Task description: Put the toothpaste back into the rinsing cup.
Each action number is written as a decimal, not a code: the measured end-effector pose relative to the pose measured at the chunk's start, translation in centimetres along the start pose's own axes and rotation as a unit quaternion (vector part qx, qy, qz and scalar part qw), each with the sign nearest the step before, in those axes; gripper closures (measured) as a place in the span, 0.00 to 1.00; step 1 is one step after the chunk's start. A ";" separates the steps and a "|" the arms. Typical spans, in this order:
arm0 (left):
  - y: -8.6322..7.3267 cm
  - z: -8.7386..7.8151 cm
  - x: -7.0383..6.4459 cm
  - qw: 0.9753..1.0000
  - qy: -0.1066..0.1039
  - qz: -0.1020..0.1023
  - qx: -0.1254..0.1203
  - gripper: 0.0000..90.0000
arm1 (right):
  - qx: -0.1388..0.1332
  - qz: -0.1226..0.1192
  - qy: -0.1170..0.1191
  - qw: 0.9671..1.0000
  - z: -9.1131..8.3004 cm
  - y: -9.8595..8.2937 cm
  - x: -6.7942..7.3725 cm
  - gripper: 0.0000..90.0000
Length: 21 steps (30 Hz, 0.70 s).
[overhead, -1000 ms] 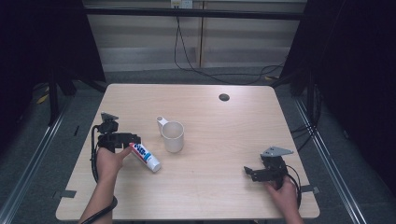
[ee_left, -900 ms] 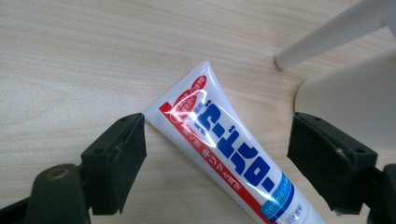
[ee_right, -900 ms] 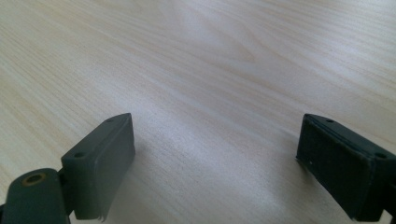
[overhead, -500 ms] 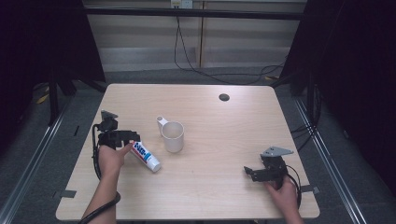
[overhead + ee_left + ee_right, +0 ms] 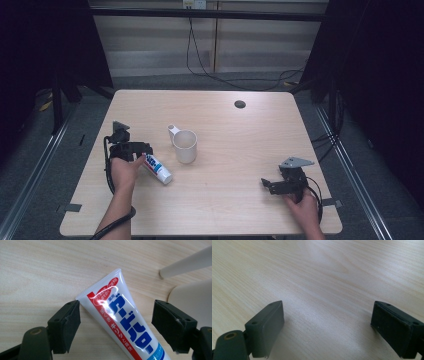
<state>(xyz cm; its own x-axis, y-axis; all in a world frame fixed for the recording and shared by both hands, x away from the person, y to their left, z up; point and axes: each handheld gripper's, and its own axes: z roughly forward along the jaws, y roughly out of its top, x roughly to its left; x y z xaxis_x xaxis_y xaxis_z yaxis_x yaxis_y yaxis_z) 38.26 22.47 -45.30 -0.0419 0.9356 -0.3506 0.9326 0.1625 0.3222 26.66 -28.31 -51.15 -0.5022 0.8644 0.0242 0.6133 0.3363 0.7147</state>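
From the high view, the bench (image 5: 225, 125) carries one toothpaste tube (image 5: 157, 169), one cream mug (image 5: 185, 146) whose inside looks bare, and one dark round spot (image 5: 240, 104). The left tool (image 5: 141, 149) sits at the tube's flat end; the right tool (image 5: 268, 184) rests well apart.

In the left gripper view, the released left tool (image 5: 116, 325) straddles the tube (image 5: 120, 320), the mug (image 5: 192, 300) just beside it.

In the right gripper view, the right tool (image 5: 327, 327) gapes over bare wood.

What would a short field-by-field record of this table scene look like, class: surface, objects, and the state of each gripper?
surface: light wooden table
tube: toothpaste tube lying flat, beside the mug
mug: white mug, upright, handle pointing away from the person
left gripper: open, jaws either side of the tube, not clamped
right gripper: open, over bare wood
dark disc: small round item near the far edge
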 end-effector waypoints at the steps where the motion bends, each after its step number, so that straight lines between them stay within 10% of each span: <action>1: 0.0 0.1 -0.1 1.000 0.000 -0.002 -0.001 0.25 | 0.000 0.000 0.000 1.000 0.0 0.0 0.0 0.12; 21: -0.3 2.3 -1.2 0.999 0.040 -0.001 0.024 0.25 | 0.000 -0.001 0.001 1.000 0.0 0.0 0.0 0.12</action>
<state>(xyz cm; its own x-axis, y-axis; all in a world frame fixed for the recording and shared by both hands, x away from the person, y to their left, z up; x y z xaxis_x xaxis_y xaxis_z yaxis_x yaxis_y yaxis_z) 38.84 20.61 -47.00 -0.0709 0.9579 -0.2783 0.9486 0.1510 0.2781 26.67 -28.33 -51.15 -0.5035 0.8637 0.0242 0.6123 0.3368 0.7153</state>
